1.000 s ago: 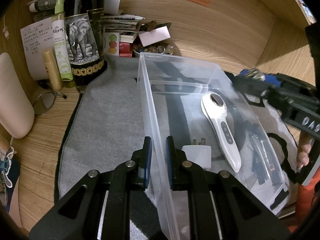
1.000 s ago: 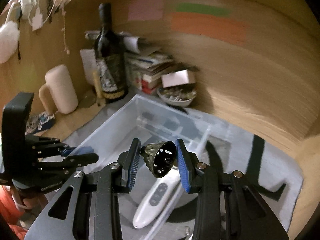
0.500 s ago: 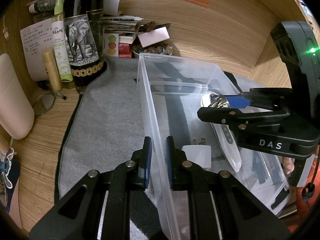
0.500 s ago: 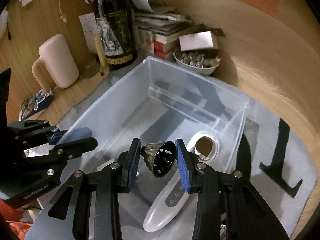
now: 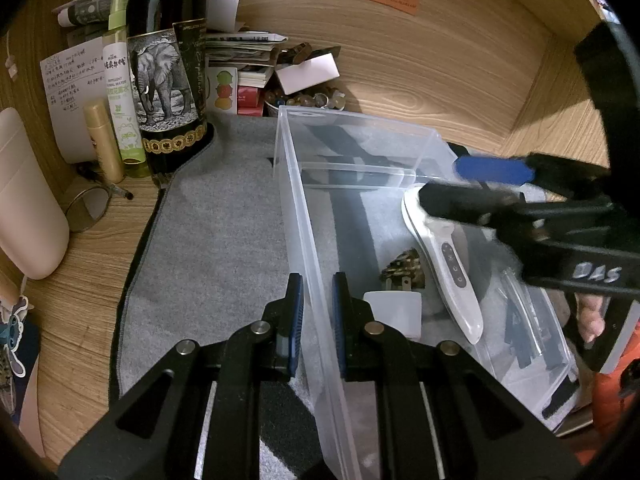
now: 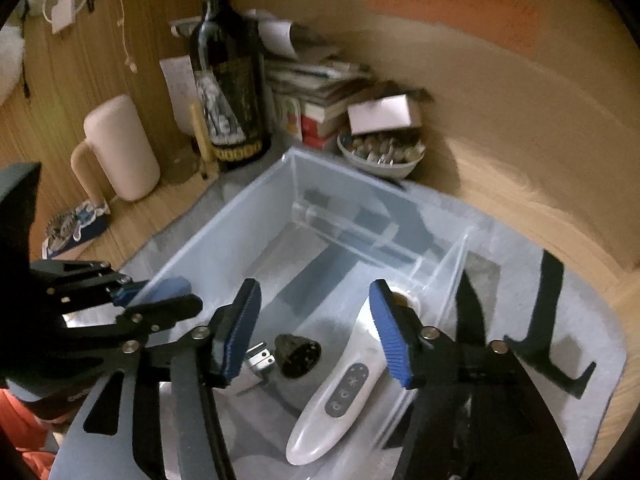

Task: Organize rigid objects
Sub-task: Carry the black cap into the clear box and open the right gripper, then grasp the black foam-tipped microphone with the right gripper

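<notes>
A: While left gripper point(image 5: 316, 312) pinches the clear bin point(image 5: 298, 200) wall, right gripper point(image 6: 314, 334), jaws just opened, empty, hangs over the bell-shaped metal piece point(image 6: 298, 354) lying in the bin.

B: Risk: the jaws clip the white handheld device point(image 6: 340, 388) while withdrawing.

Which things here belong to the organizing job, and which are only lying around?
Job:
- clear plastic bin, wall gripped by the left gripper
- metal bell, just released as the right gripper opened
- white handheld device
- white plug adapter

Lying about:
- wine bottle
- cream jug
- bowl of stones
</notes>
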Demonstrator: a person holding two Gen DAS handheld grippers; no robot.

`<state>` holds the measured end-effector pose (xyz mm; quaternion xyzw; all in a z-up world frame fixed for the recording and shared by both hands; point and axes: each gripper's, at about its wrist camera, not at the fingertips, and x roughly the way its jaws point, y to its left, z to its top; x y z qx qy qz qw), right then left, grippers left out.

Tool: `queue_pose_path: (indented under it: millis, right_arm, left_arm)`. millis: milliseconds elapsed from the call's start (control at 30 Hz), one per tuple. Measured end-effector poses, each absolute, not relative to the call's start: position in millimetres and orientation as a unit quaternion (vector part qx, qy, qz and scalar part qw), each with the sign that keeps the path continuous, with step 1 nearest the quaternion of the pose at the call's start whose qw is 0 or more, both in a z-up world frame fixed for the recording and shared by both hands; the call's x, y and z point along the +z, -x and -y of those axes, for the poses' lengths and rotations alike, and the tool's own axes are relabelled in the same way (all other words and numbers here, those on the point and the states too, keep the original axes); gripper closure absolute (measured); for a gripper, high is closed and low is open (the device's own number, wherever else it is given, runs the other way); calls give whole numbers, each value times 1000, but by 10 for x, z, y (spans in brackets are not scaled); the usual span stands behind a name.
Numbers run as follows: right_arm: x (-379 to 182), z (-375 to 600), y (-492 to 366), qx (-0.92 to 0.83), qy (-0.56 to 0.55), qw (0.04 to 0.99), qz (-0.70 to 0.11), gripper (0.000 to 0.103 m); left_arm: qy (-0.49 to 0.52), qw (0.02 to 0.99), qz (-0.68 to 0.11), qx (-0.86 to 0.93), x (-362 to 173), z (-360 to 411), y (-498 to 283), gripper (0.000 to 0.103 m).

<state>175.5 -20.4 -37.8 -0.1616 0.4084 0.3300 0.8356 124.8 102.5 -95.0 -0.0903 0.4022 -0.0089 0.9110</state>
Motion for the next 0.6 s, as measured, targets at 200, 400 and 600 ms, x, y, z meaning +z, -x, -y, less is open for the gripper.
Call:
queue_pose_path:
  millis: [200,400,600]
  right_arm:
    - [-131,421,-1690,305,152,868,-361,24]
    - [71,765,-1640,269,136,892,-337,19]
    - [81,1198,-1586,210,125,909,-338,19]
  left_arm:
    - [90,911,-402,-9,-949,-1024,-1247,91]
    - [87,911,-402,-8,-949,-1023,-1244,91]
    - [85,911,-402,-7,-950,-1018,-1244,91]
